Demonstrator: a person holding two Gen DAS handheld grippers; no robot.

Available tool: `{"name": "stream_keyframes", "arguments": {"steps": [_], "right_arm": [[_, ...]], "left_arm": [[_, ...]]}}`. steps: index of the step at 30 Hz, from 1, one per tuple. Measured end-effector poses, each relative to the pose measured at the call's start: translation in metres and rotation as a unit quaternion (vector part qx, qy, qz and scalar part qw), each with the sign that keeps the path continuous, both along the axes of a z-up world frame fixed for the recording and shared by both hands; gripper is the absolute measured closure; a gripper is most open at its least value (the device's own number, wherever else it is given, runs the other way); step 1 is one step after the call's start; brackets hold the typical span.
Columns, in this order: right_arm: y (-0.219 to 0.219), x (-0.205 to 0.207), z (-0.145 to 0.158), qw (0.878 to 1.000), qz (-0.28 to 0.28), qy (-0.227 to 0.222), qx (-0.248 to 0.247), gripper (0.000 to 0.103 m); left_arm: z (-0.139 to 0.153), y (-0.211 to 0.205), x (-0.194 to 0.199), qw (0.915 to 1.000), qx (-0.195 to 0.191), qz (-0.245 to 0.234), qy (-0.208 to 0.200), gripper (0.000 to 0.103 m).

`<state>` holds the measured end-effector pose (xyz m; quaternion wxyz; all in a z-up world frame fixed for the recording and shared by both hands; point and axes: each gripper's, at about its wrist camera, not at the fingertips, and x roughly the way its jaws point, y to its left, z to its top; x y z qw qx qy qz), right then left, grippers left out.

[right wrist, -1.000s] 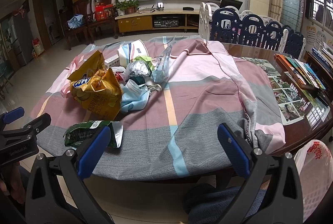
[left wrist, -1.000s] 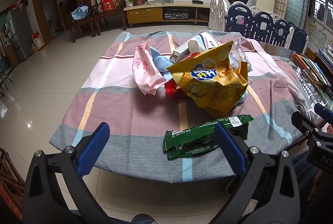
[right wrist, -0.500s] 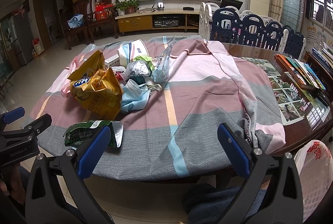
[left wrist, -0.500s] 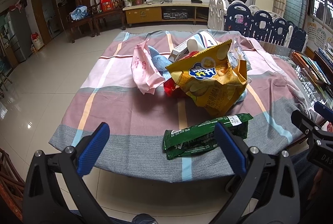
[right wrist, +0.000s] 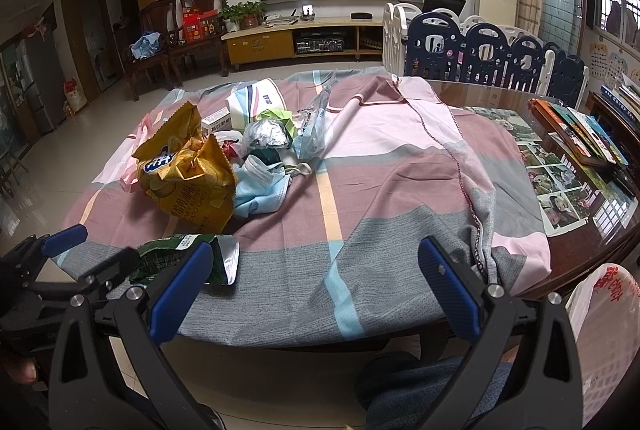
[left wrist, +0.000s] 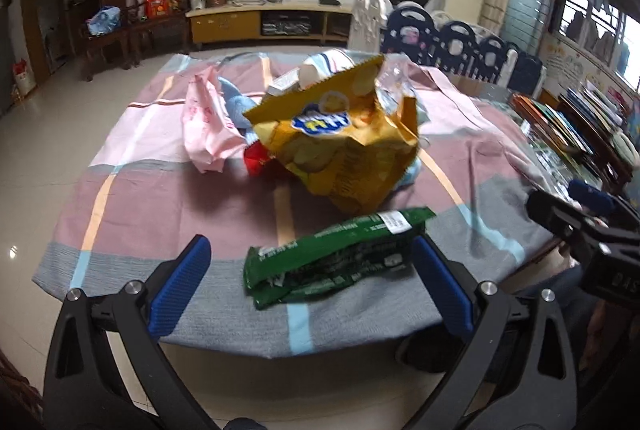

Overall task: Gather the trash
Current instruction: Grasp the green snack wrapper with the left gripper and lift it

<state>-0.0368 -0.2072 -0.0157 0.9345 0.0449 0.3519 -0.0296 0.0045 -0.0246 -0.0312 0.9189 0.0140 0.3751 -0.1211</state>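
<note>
Left tool [left wrist: 308,272] spread wide, empty, aimed at the green wrapper [left wrist: 336,262]. Lined up so the wrapper sits between the two blue pads, likely because it lies nearest the edge and is the easiest first pick. Not touching it yet, as far as can be told.

Right tool [right wrist: 316,276] also spread wide and empty, held back from the tabletop [right wrist: 592,250] over a bare stretch of cloth [right wrist: 400,190]. Probably kept clear to leave room for the left one, and near the white bag [right wrist: 604,330] at the lower right, which looks like the place for the trash.

Green wrapper: long, flat, crumpled, torn open at one end with silver lining showing in the right view [right wrist: 184,254], white label on top. Lies on the grey band of the cloth, close to the near edge, just in front of the chip bag [left wrist: 340,146]. Thin and limp by the look of it; likely to need a pinch at a raised fold.

Behind it, a heap near the middle: yellow chip bag, puffed and creased, open at the top; pink wrapper [left wrist: 204,126] beside it; blue mask [right wrist: 260,190], foil ball [right wrist: 266,136] and a clear bottle [right wrist: 316,122] in the right view. All well apart from both tools. Nothing collected yet, judging by the empty tools.
</note>
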Motion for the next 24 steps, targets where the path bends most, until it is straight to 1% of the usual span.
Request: {"name": "stream_keyframes", "arguments": {"steps": [3, 4, 6, 7, 8, 10, 13, 15, 17, 18, 19, 21, 22, 24], "right_arm": [[0.000, 0.000, 0.000, 1.000, 0.000, 0.000, 0.002, 0.003], [0.000, 0.000, 0.000, 1.000, 0.000, 0.001, 0.002, 0.003], [0.000, -0.001, 0.000, 1.000, 0.000, 0.001, 0.004, 0.003], [0.000, -0.001, 0.000, 1.000, 0.000, 0.001, 0.005, 0.003], [0.000, 0.001, 0.000, 1.000, 0.000, 0.001, 0.006, 0.003], [-0.001, 0.001, 0.000, 1.000, 0.001, 0.002, 0.008, 0.003], [-0.001, 0.002, 0.000, 1.000, 0.001, 0.002, 0.008, 0.003], [-0.001, 0.002, 0.000, 1.000, 0.001, 0.003, 0.007, 0.003], [-0.001, 0.002, -0.001, 1.000, 0.002, 0.003, 0.007, 0.003], [0.000, 0.003, -0.001, 1.000, 0.002, 0.003, 0.006, 0.003], [0.001, 0.003, -0.002, 1.000, 0.003, 0.003, 0.005, 0.003], [0.002, 0.004, -0.003, 1.000, 0.005, 0.003, 0.002, 0.003], [0.003, 0.004, -0.003, 1.000, 0.006, 0.002, 0.001, 0.003], [0.006, 0.004, -0.002, 1.000, 0.012, -0.002, 0.000, 0.003]], "left_arm": [[-0.008, 0.000, 0.011, 0.9998, -0.001, -0.005, 0.022, 0.004], [-0.009, -0.002, 0.013, 0.9997, 0.005, -0.010, 0.024, 0.004], [-0.011, -0.011, 0.014, 0.9985, 0.044, -0.029, 0.016, 0.007], [-0.013, -0.020, 0.013, 0.9963, 0.071, -0.048, 0.008, 0.011], [-0.015, -0.025, 0.012, 0.9946, 0.085, -0.060, 0.005, 0.013], [-0.020, -0.037, 0.012, 0.9893, 0.114, -0.091, 0.006, 0.014], [-0.027, -0.043, 0.017, 0.9851, 0.129, -0.112, 0.025, 0.019], [-0.030, -0.043, 0.023, 0.9845, 0.127, -0.117, 0.033, 0.026], [-0.032, -0.042, 0.031, 0.9846, 0.121, -0.120, 0.041, 0.041], [-0.034, -0.044, 0.033, 0.9844, 0.120, -0.121, 0.045, 0.046], [-0.037, -0.044, 0.036, 0.9840, 0.120, -0.121, 0.052, 0.058], [-0.039, -0.045, 0.036, 0.9828, 0.127, -0.124, 0.050, 0.061], [-0.037, -0.046, 0.034, 0.9822, 0.128, -0.130, 0.046, 0.065], [-0.032, -0.047, 0.029, 0.9832, 0.120, -0.132, 0.039, 0.067]]}}
